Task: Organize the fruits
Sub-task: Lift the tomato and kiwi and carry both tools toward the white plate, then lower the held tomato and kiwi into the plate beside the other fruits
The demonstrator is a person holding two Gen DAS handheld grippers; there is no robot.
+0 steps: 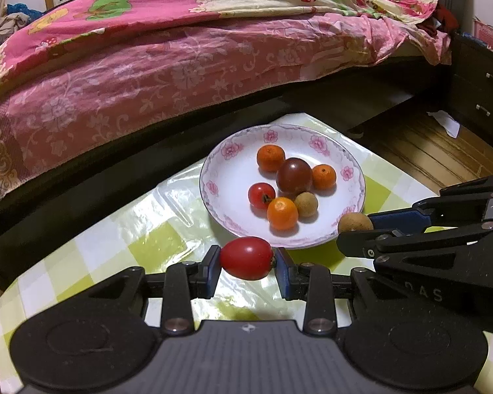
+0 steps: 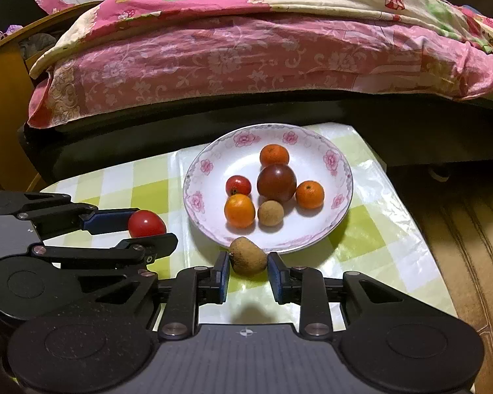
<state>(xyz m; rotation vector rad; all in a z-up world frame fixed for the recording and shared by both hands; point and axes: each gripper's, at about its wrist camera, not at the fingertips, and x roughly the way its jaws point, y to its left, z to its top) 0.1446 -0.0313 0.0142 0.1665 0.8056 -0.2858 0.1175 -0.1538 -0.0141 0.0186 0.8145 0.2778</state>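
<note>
- The bed with its pink floral cover fills the far side of both views — it plays no part in the task.
- The tabletop, under a green-and-white check cloth, stands just in front of the bed and carries everything else.
- The plate, white with a pink flower rim, sits toward the far middle of the tabletop and holds 6 fruits.
- In the plate: a dark tomato at the centre, 3 small oranges around it, a small red tomato on the left, and a longan on the near side.
- The left tool is clenched on a red tomato, held just clear of the plate's near rim, slightly to the left.
- The right tool grips a brown longan between its pads, at the plate's near rim — whether it is over the rim or just short of it I cannot tell.
- Step in hand, as I judge it: carrying the last 2 loose fruits to the plate, 1 in each tool.
- The next move calls for bringing each fruit forward over a bare patch of the plate, low, then releasing gently, since round fruit may roll or knock the others.
</note>
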